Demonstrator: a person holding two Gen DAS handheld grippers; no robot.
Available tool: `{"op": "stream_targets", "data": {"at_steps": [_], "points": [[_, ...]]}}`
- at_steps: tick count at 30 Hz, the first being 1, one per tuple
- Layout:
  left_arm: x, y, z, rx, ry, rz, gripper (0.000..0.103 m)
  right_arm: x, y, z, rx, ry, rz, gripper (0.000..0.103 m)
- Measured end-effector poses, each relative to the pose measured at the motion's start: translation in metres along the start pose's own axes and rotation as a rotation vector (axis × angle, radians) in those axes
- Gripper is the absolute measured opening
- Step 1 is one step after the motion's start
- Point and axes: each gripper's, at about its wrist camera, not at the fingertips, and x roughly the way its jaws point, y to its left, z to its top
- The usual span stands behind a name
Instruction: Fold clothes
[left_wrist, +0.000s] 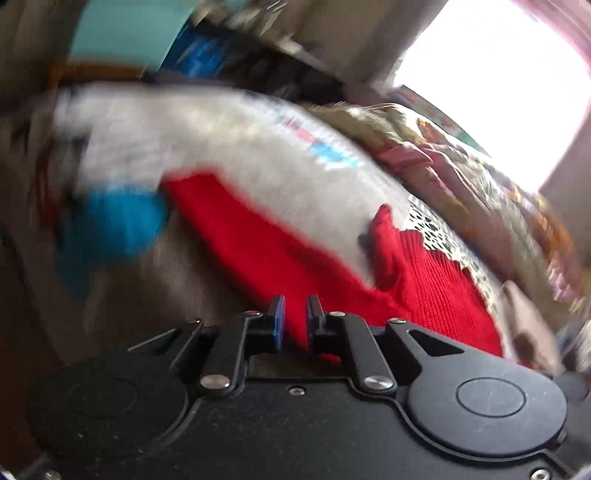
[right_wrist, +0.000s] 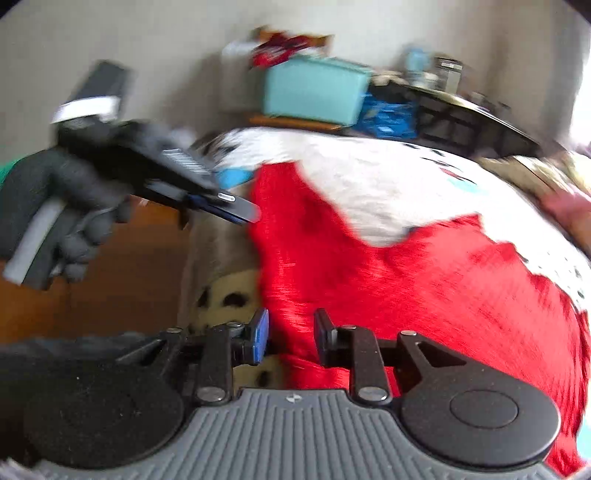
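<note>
Knitwear is being handled on a bed: a red knitted sweater (right_wrist: 424, 288) is lying spread over the white patterned bedspread (left_wrist: 229, 147), one long part stretching away toward a blue cloth (left_wrist: 110, 225). The left hand-held gripper (left_wrist: 295, 314) is being held just above the red knit, jaws narrowly parted with nothing seen between them. The right hand-held gripper (right_wrist: 290, 332) is being held spread over the sweater's near edge. Whether folding is starting or ending cannot be told; both views are blurred.
</note>
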Motion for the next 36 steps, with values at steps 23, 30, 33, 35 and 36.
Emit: {"op": "stream_targets", "data": {"at_steps": [23, 30, 33, 35, 36], "points": [[0.163, -0.096, 0.035, 0.464, 0.115, 0.004, 0.026, 0.02, -0.213, -0.033, 0.523, 0.018, -0.255, 0.045], [0.225, -0.109, 0.063, 0.578, 0.2, 0.01, 0.03, 0.052, -0.282, -0.031, 0.505, 0.115, -0.361, 0.029], [0.232, -0.123, 0.074, 0.632, 0.188, -0.043, 0.031, 0.046, -0.289, -0.028, 0.487, 0.075, -0.349, 0.027], [0.247, -0.131, 0.074, 0.686, 0.223, -0.046, 0.031, 0.051, -0.288, -0.022, 0.436, 0.038, -0.313, 0.025], [0.251, -0.13, 0.079, 0.676, 0.225, -0.032, 0.035, 0.06, -0.29, -0.021, 0.424, 0.053, -0.304, 0.025]]}}
